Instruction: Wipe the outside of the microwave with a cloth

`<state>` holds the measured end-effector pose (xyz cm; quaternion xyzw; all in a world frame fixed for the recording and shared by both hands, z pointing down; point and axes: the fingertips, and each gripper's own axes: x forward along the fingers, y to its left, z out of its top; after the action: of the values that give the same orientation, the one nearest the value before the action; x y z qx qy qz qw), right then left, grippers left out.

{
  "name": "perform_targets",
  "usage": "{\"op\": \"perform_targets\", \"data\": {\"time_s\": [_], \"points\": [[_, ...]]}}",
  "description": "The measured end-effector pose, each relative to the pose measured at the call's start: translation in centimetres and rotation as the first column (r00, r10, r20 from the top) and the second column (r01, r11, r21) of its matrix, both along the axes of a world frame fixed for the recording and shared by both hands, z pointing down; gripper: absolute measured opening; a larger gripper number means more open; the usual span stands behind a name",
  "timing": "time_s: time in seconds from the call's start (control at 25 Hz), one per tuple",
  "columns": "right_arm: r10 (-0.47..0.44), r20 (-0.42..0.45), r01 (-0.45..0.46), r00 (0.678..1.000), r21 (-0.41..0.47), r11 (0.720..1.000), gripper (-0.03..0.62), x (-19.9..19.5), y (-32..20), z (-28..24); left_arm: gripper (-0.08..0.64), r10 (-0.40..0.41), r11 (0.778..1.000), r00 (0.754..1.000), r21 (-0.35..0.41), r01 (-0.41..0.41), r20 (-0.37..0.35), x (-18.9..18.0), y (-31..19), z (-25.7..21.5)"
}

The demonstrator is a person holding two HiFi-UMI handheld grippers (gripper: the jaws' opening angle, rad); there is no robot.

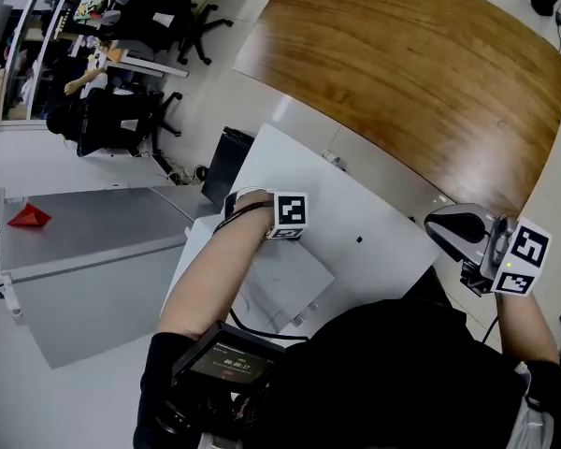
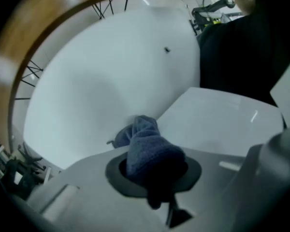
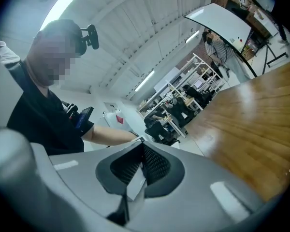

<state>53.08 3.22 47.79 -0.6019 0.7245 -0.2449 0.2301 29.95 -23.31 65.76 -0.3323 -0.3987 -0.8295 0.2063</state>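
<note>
The left gripper (image 2: pixel 152 168) has its jaws clamped on a bunched blue terry cloth (image 2: pixel 144 144). The cloth sits low over the top of the white box-shaped microwave (image 1: pixel 355 204), though it is hard to tell whether it touches the panel. The right gripper (image 3: pixel 141 166), off the microwave's right side, has its jaws pressed together with nothing between them. Beyond the microwave lies a curved brown wooden table (image 1: pixel 411 73), and farther off stand black office chairs (image 1: pixel 122 120).
</note>
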Motion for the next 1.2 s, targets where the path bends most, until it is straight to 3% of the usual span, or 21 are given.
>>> {"op": "perform_targets", "data": {"time_s": [0.16, 0.28, 0.36, 0.52, 0.72, 0.84, 1.04, 1.2], "points": [[-0.060, -0.028, 0.062, 0.998, 0.075, 0.995, 0.005, -0.6, -2.9, -2.4, 0.055, 0.034, 0.998, 0.981, -0.039, -0.042, -0.189, 2.7, 2.0, -11.0], [-0.108, -0.051, 0.113, 0.993, 0.124, 0.986, 0.005, -1.4, -5.5, -4.0, 0.055, 0.060, 0.996, 0.979, -0.055, -0.072, -0.195, 1.3, 3.5, -15.9], [-0.132, -0.056, 0.139, 0.990, 0.140, 0.980, 0.005, -2.0, -6.6, -4.4, 0.055, 0.069, 0.996, 0.985, -0.041, -0.077, -0.157, -0.1, 3.6, -15.1], [-0.150, -0.058, 0.156, 0.987, 0.129, 0.979, 0.005, -2.1, -6.7, -3.6, 0.051, 0.045, 0.999, 0.995, -0.012, -0.047, -0.094, -0.7, 3.5, -8.9], [-0.097, -0.025, 0.098, 0.995, 0.057, 0.994, 0.005, -0.8, -4.1, -1.0, 0.045, 0.011, 1.000, 1.000, -0.011, -0.011, 0.023, -1.4, 3.5, -1.1], [-0.053, -0.006, 0.053, 0.999, 0.017, 0.998, 0.005, -0.4, -2.0, 0.3, 0.044, 0.040, 0.999, 0.997, -0.016, -0.039, 0.064, -1.8, 3.6, 1.6], [-0.020, -0.004, 0.020, 1.000, 0.011, 1.000, 0.005, -0.9, -0.5, -0.3, 0.048, 0.101, 0.994, 0.995, -0.053, -0.099, 0.025, -1.6, 5.0, 2.8], [-0.031, -0.038, 0.034, 0.999, 0.063, 0.997, 0.005, -2.2, -1.6, -3.0, 0.054, 0.097, 0.985, 0.987, -0.133, -0.114, -0.130, 1.0, 7.6, -7.9]]}}
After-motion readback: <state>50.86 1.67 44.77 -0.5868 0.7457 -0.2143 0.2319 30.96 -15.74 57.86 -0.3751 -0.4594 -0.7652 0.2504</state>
